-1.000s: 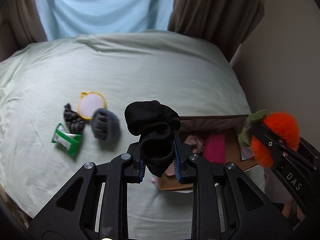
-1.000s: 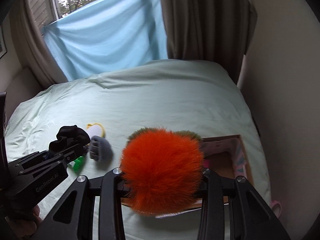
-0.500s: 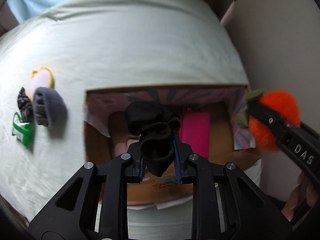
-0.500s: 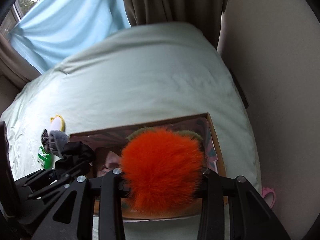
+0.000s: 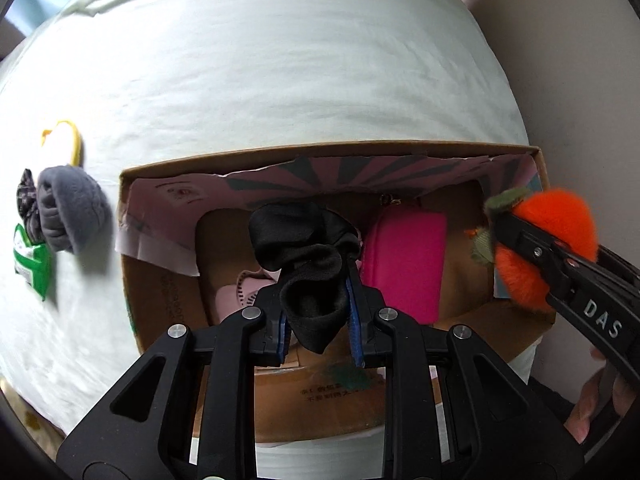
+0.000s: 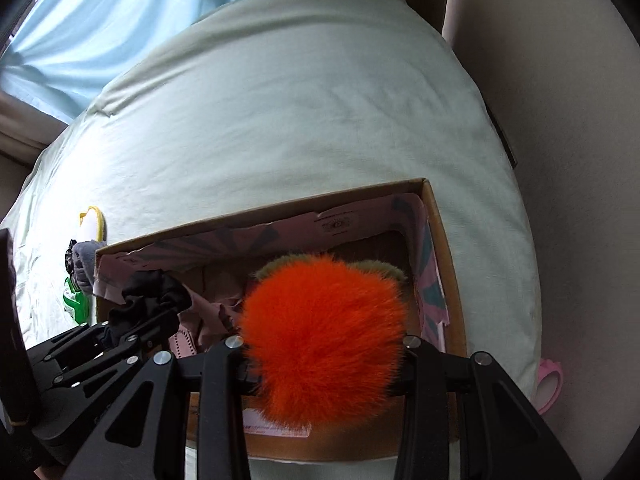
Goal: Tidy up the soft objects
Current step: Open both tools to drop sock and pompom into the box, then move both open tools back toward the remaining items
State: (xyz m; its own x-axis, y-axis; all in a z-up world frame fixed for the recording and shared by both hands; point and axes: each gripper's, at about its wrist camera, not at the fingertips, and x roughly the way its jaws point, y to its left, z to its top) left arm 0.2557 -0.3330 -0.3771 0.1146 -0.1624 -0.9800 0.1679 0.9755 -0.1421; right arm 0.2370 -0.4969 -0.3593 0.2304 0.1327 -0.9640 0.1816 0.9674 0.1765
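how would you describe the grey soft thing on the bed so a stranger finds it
On the pale green bed, look just left of the cardboard box. The grey plush lies in a small cluster there, the only plain grey piece among them.

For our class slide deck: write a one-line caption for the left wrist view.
Left tongs hold a black sock over the open cardboard box.

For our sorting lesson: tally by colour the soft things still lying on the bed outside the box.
Grey: 1, grey plush
Yellow-rimmed white: 1, round pad
Dark patterned: 1, scrunchie
Green: 1, packet
Total: 4
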